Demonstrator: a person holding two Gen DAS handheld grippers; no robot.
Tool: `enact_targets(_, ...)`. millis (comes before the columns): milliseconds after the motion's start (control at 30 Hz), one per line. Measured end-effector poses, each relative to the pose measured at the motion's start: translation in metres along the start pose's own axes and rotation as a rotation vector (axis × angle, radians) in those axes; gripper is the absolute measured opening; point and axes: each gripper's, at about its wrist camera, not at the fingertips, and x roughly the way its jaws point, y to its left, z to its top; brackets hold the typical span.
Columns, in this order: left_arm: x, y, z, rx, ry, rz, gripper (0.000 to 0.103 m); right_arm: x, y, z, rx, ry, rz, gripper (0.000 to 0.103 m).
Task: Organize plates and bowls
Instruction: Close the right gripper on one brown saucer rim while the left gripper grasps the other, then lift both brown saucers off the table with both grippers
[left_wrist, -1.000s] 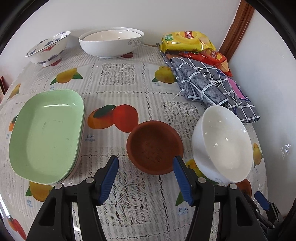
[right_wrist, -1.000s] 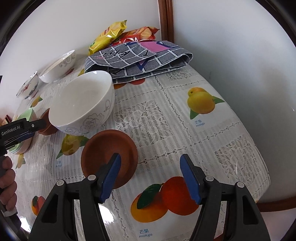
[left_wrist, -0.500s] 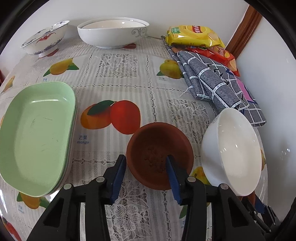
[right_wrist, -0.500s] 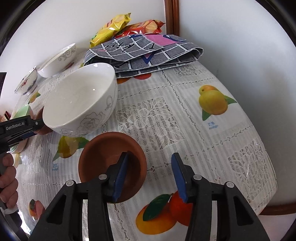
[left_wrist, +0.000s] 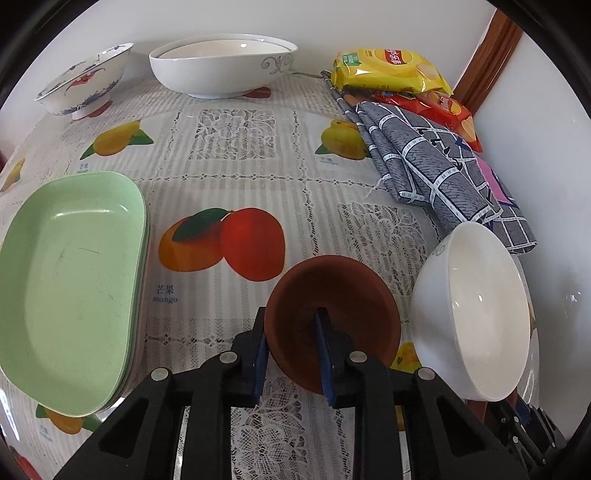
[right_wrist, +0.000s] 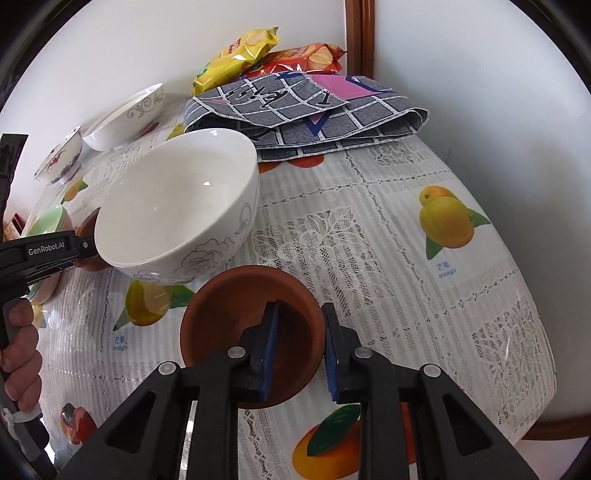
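Surface: fruit-print tablecloth (left_wrist: 236, 147) against white walls.
Left gripper (left_wrist: 290, 350): fingers pinch the near rim of a brown bowl (left_wrist: 343, 295), mid-table.
Right gripper (right_wrist: 299, 350): clamps a second brown dish (right_wrist: 236, 306) near the front edge.
Progress: green plates (left_wrist: 70, 273) are stacked; white bowl (right_wrist: 177, 210) waits.
Change: both jaws, wide open a second ago, have closed on the rims.

Each view looks forward and down from just behind its own gripper, close over the table (left_wrist: 236, 155). The left wrist view faces the far wall; the right wrist view faces the corner ahead. Both share the white bowl (left_wrist: 476, 325) (right_wrist: 177, 206), the folded cloth (left_wrist: 436, 166) (right_wrist: 306, 110) and the far bowls.
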Motion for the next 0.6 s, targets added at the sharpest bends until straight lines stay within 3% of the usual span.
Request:
enact_targets(267, -0.005, 0.0, -0.001, 0.011, 0.006, -0.012, 0.013, -0.007, 0.0, 0.003, 0.014, -0.022, 0.003, 0.01)
enact_targets(600, -0.026, -0.006, -0.007, 0.059, -0.015, -0.047, 0.009, -0.026, 0.008, -0.001, 0.01, -0.05, -0.036, 0.009)
